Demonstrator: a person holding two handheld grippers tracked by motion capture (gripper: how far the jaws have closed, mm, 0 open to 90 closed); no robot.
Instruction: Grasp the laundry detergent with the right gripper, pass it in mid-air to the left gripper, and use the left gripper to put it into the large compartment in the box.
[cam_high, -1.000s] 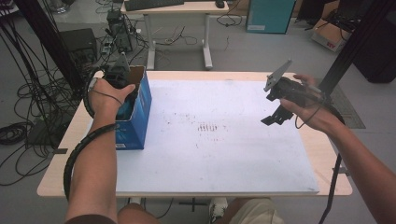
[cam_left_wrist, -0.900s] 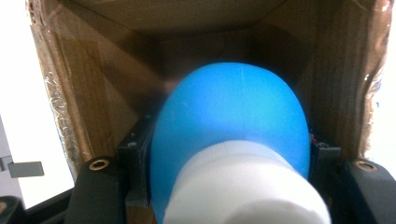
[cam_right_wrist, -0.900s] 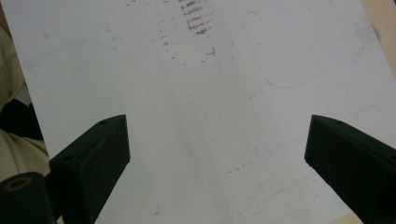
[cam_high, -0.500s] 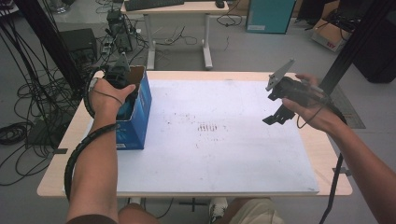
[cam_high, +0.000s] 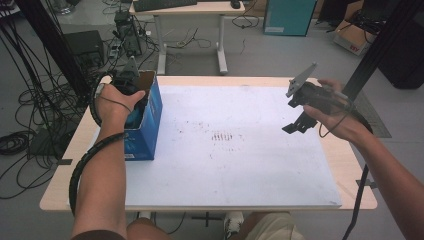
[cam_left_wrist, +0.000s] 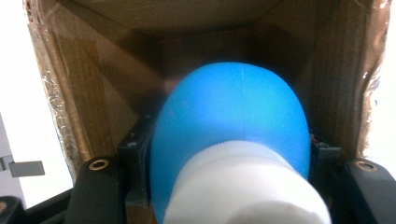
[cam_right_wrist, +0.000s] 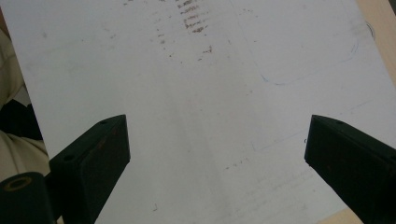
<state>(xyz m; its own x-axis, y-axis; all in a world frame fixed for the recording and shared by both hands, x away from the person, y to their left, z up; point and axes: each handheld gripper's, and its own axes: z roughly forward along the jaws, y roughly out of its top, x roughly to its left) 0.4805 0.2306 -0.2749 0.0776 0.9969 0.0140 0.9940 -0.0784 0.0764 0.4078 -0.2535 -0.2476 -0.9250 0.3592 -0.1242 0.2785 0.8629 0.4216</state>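
We have the left gripper (cam_high: 131, 95) down inside the open blue cardboard box (cam_high: 150, 117) at the left edge of the table (cam_high: 350, 165), and its jaws are clamped on a blue bulb-shaped object with a white ribbed neck (cam_left_wrist: 233, 126). The thing sits between brown inner walls, so to do this step well we should, we judge, keep the squeeze steady and move it straight along the box's opening, away from the taped flaps. Its blue body looks smooth, round and glossy, likely to slip; whether it is a bottle or a squeeze bulb we cannot tell. Our right gripper (cam_high: 299, 122) hovers over the white sheet (cam_right_wrist: 210, 116) with its jaws wide apart and nothing between them
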